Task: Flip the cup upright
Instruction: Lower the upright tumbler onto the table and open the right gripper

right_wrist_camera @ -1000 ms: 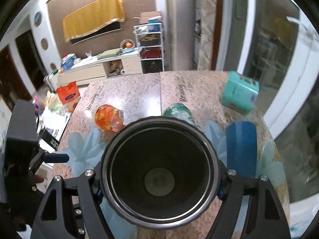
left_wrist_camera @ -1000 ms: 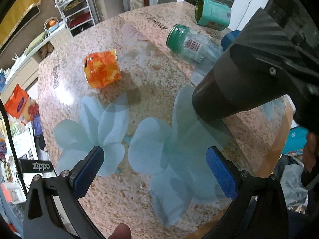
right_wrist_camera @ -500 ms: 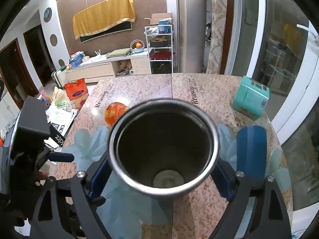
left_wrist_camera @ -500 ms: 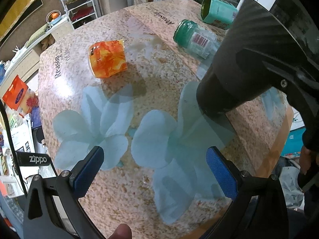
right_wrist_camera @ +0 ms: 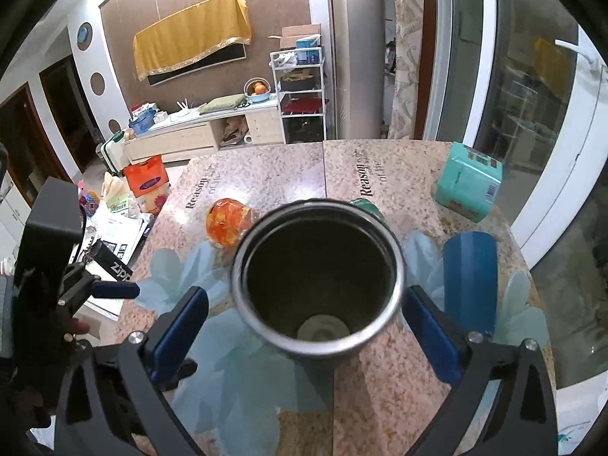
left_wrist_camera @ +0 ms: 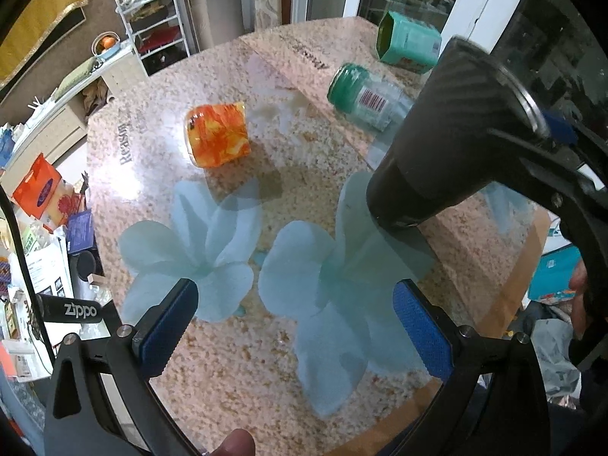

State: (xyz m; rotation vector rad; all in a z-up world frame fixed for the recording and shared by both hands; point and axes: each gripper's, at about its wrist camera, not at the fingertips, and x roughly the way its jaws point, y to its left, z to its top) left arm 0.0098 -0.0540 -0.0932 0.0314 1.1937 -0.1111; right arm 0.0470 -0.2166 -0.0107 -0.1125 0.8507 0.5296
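Note:
A black steel cup (right_wrist_camera: 317, 285) with a silver rim stands mouth-up on the stone table (right_wrist_camera: 266, 167); in the left wrist view (left_wrist_camera: 448, 144) its base touches the table. My right gripper (right_wrist_camera: 304, 326) is open, its blue pads (right_wrist_camera: 182, 326) apart on either side of the cup with gaps showing. My left gripper (left_wrist_camera: 292, 326) is open and empty, low over the near part of the table (left_wrist_camera: 235, 387), to the left of the cup.
An orange jar (left_wrist_camera: 217, 133) lies on its side at mid-table. A green-lidded clear jar (left_wrist_camera: 364, 95) and a teal box (left_wrist_camera: 408, 42) lie further back. A blue cup (right_wrist_camera: 471, 277) stands right of the black cup. Table edges drop off left and right.
The right gripper lowered and tilted the cup mouth-up onto the table, then opened its jaws off it. The left gripper stayed nearly still.

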